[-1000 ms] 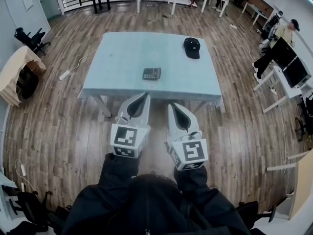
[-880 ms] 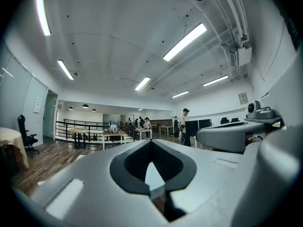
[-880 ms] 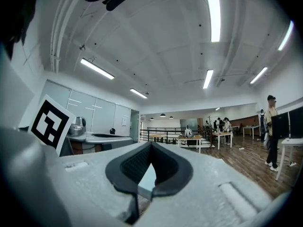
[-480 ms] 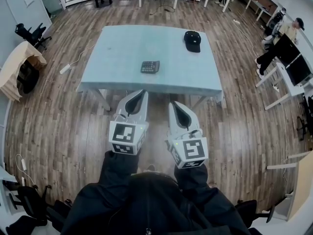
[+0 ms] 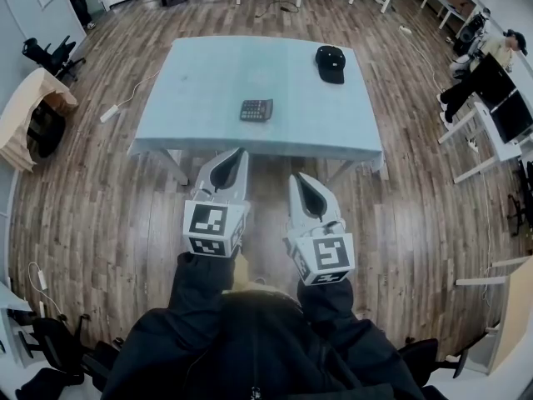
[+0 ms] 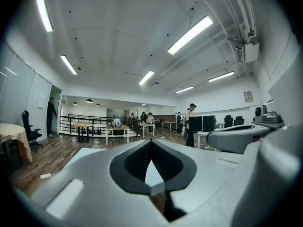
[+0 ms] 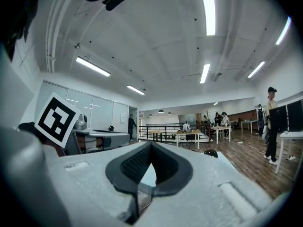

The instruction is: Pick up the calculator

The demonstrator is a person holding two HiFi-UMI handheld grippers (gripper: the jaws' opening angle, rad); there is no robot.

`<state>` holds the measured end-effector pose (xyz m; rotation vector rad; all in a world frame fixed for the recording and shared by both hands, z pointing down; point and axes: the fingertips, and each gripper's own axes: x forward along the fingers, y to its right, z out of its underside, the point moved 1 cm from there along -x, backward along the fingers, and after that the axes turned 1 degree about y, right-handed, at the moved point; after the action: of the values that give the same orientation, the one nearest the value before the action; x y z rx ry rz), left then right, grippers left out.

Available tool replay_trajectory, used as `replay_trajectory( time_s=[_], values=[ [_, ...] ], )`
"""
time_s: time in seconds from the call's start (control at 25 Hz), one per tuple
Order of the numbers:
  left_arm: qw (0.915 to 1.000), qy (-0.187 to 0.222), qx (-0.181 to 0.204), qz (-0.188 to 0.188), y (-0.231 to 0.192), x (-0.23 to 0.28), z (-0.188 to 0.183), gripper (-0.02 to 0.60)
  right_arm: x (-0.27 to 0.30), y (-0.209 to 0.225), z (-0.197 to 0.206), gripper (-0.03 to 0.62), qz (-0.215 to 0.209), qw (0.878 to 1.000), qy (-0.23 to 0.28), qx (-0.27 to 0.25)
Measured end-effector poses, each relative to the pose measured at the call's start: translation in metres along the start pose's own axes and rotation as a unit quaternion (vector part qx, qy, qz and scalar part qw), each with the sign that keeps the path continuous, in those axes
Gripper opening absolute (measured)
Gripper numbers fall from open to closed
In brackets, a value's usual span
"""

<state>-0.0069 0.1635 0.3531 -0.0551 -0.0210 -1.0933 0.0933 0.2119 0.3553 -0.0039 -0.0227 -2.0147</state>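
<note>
The dark calculator [image 5: 256, 110] lies flat on the pale blue table [image 5: 208, 73], near the middle of its front half. My left gripper [image 5: 240, 151] and right gripper [image 5: 293, 177] hang side by side in front of the table's near edge, over the wooden floor, both pointing at the table. Each has its tips together and holds nothing. In the left gripper view the left gripper [image 6: 151, 141] shows its tips meeting, with the table [image 6: 85, 153] beyond. The right gripper [image 7: 151, 144] looks the same in the right gripper view. The calculator is not in either gripper view.
A black cap [image 5: 330, 62] lies at the table's far right, also black cap [image 7: 210, 152] in the right gripper view. A white cable and plug [image 5: 110, 112] trail on the floor to the left. Chairs [image 5: 48, 57], desks and people [image 5: 491, 65] stand around the room.
Both grippers have sunk a little and edged toward the table's near edge. Their jaws stay together. The calculator and cap have not moved on the table.
</note>
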Motion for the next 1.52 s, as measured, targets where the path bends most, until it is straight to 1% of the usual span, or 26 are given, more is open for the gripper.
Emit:
replay_trajectory(
  time_s=[0.2, 0.36, 0.48, 0.72, 0.92, 1.08, 1.2, 1.36, 1.52],
  values=[
    [0.9999, 0.000, -0.009, 0.011, -0.022, 0.043, 0.011, -0.002, 0.037, 0.020, 0.010, -0.002, 0.014, 1.000, 0.002, -0.006],
    [0.9997, 0.002, -0.016, 0.019, -0.048, 0.086, 0.013, -0.002, 0.083, 0.039, 0.012, -0.002, 0.021, 1.000, 0.000, -0.014],
    [0.9995, 0.000, -0.021, 0.021, -0.075, 0.120, 0.014, -0.002, 0.127, 0.051, 0.009, -0.002, 0.023, 1.000, 0.001, -0.015],
    [0.9990, -0.021, -0.032, 0.022, -0.139, 0.181, 0.016, -0.002, 0.216, 0.072, 0.009, -0.002, 0.032, 0.999, -0.017, -0.006],
    [0.9985, -0.031, -0.037, 0.024, -0.183, 0.227, 0.016, -0.002, 0.277, 0.084, 0.009, -0.002, 0.039, 0.999, -0.026, -0.002],
    [0.9977, -0.032, -0.043, 0.042, -0.195, 0.257, 0.015, -0.002, 0.306, 0.091, 0.011, -0.002, 0.046, 0.998, -0.038, -0.006],
    [0.9967, -0.044, -0.047, 0.049, -0.203, 0.272, 0.026, -0.002, 0.321, 0.094, 0.017, -0.002, 0.050, 0.997, -0.052, -0.006],
    [0.9948, -0.066, -0.060, 0.050, -0.207, 0.283, 0.043, -0.002, 0.331, 0.102, 0.038, -0.001, 0.052, 0.995, -0.079, 0.002],
    [0.9920, -0.094, -0.073, 0.042, -0.212, 0.296, 0.069, -0.002, 0.340, 0.113, 0.067, -0.001, 0.052, 0.992, -0.110, 0.016]
  ],
)
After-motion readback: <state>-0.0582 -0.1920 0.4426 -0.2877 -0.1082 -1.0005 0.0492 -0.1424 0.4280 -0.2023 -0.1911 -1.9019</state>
